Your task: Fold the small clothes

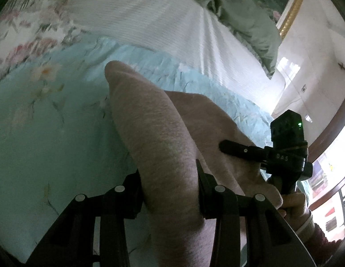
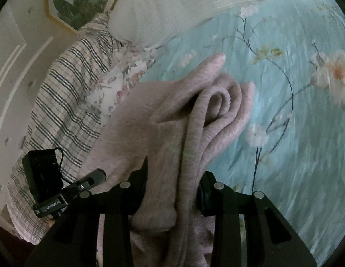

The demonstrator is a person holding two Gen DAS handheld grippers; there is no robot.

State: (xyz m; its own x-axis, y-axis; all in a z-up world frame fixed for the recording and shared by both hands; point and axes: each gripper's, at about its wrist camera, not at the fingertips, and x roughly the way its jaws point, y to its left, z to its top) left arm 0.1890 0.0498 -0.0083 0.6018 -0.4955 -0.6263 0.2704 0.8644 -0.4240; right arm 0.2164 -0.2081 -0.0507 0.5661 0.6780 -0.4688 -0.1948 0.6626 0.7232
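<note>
A small pinkish-beige knit garment [image 1: 154, 133] is lifted over the turquoise floral bedspread [image 1: 39, 122]. My left gripper [image 1: 170, 191] is shut on a thick fold of it, cloth bulging forward between the black fingers [image 1: 203, 187]. The other gripper [image 1: 243, 150] shows at the right of the left wrist view, touching the same cloth, held by a hand [image 1: 295, 202]. In the right wrist view my right gripper [image 2: 172, 191] is shut on bunched, rolled layers of the garment [image 2: 194, 115]. The left gripper [image 2: 92, 180] appears at the lower left there, against the cloth.
A white ribbed blanket [image 1: 161, 17] lies across the bed behind the garment. A green pillow [image 1: 246, 20] and floral bedding [image 1: 23, 40] lie at the back. Plaid striped fabric [image 2: 61, 102] hangs at the bed's side. A gold-framed picture [image 1: 292, 6] hangs on the wall.
</note>
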